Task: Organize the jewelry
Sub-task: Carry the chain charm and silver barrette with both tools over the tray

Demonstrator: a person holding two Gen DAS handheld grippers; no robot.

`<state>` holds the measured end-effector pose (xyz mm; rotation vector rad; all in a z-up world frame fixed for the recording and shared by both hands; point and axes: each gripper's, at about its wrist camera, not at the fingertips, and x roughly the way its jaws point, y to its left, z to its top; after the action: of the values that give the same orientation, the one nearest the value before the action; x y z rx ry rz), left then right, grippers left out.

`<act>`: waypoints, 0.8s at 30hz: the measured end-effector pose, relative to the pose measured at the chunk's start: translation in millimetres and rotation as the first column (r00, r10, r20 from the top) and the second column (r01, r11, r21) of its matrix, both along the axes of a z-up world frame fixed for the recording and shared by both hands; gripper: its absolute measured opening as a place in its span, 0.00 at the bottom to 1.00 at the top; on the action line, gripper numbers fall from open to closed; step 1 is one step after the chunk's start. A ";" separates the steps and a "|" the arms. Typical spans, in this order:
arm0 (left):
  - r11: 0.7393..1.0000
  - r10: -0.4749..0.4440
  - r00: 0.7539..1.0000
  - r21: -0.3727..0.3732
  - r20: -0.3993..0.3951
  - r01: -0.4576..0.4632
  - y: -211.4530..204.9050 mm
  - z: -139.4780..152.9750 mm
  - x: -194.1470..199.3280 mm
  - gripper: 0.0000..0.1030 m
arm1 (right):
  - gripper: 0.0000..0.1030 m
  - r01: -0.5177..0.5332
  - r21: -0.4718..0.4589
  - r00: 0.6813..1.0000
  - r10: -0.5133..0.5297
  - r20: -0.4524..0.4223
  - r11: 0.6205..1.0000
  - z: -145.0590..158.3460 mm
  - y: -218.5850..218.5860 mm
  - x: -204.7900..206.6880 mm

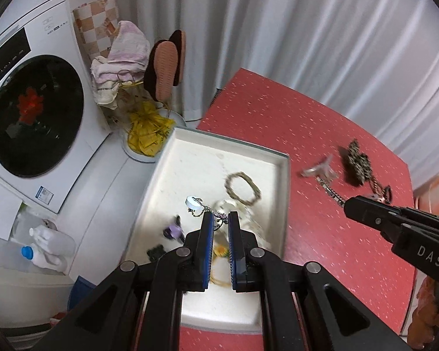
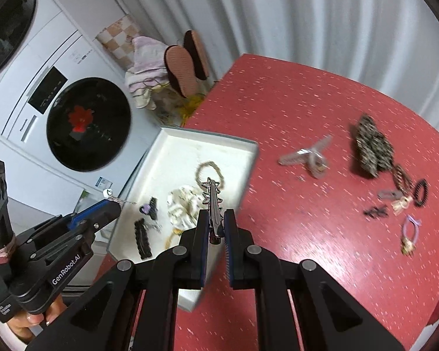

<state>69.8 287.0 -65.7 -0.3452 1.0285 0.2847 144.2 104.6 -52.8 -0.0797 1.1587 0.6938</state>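
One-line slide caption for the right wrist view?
Right gripper carries a metal hair clip over the white tray; more accessories wait on the red table.

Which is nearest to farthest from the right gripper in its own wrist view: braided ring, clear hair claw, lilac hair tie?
From the right gripper, shut on a metal hair clip:
1. braided ring, in the white tray, just ahead.
2. clear hair claw, on the red table, ahead-right.
3. lilac hair tie, far right.

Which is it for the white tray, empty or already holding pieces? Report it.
Holding pieces. Inside the white tray lie a braided ring, a pale scrunchie, a black claw clip and a purple clip.
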 end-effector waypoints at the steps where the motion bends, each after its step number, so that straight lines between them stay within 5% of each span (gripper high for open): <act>1: 1.000 0.003 1.000 0.000 -0.001 -0.003 3.8 -3.3 2.6 0.10 | 0.11 -0.004 0.002 1.000 0.004 0.000 1.000 -2.1 4.5 1.6; 24: 1.000 0.003 0.998 0.008 -0.065 -0.002 38.8 -84.9 80.2 0.10 | 0.10 0.017 0.013 0.993 -0.015 -0.114 1.000 -87.7 63.6 65.7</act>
<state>150.0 325.8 -150.6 -0.3316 1.0911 0.3038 209.9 168.2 -140.5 -0.0190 1.2625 0.6997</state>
